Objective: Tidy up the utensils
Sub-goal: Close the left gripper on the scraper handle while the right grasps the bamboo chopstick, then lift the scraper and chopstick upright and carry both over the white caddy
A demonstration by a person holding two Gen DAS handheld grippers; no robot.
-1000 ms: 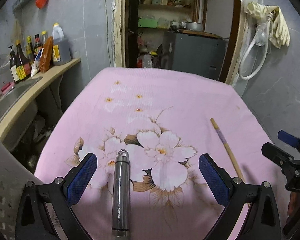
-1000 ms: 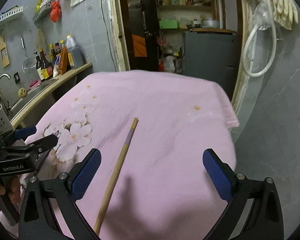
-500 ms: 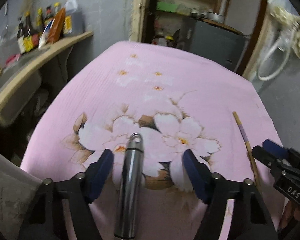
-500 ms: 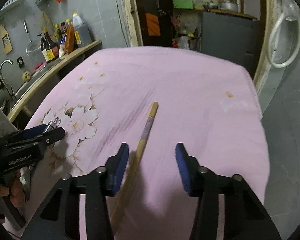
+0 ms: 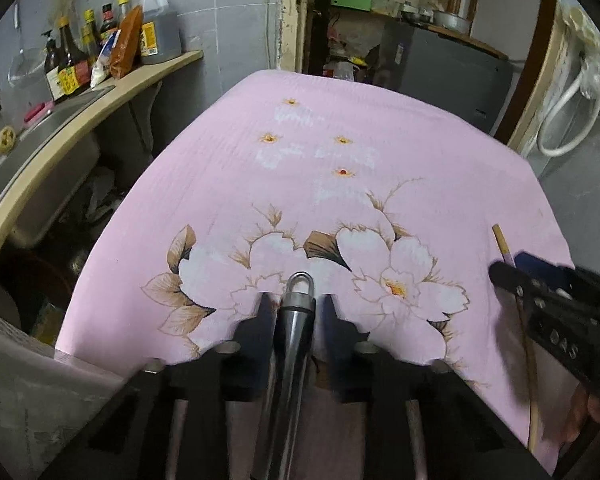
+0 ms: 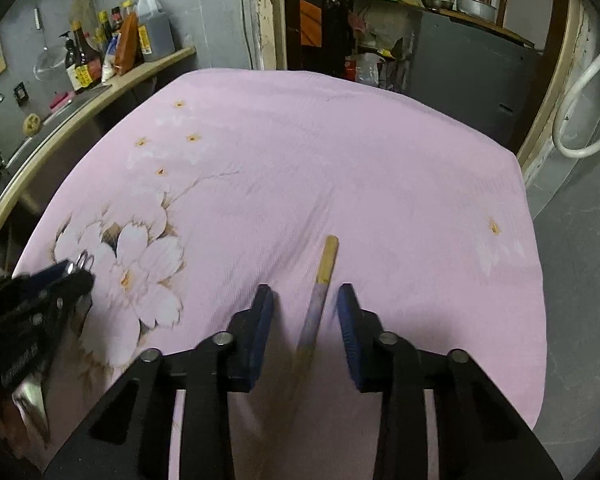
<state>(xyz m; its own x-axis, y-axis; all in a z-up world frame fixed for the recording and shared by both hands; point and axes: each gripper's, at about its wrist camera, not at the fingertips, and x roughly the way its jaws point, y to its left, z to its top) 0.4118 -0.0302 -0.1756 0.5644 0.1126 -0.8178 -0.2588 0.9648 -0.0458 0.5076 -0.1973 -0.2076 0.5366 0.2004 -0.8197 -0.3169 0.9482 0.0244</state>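
A steel utensil handle (image 5: 294, 332) with a loop at its end lies on the pink flowered cloth (image 5: 340, 200). My left gripper (image 5: 296, 304) is closing, and its pads sit tight against the handle's sides. A wooden stick (image 6: 326, 260) with a purple band lies between the pads of my right gripper (image 6: 305, 296). That gripper's jaws are closing too, with cloth still showing on both sides of the stick. In the left wrist view the right gripper (image 5: 540, 292) covers part of the stick (image 5: 501, 240). The right wrist view shows the left gripper (image 6: 56, 280) at the left edge.
A wooden counter with a sink (image 5: 40, 128) and several bottles (image 5: 100, 48) runs along the left. Behind the table are a doorway with shelves and a grey cabinet (image 5: 440, 56). A white hose (image 5: 560, 120) hangs on the right wall. The cloth drops off at the table's edges.
Both pairs of jaws have narrowed from wide open. The left ones closed in on the steel handle. The right gripper shifted sideways, bringing the wooden stick between its pads.
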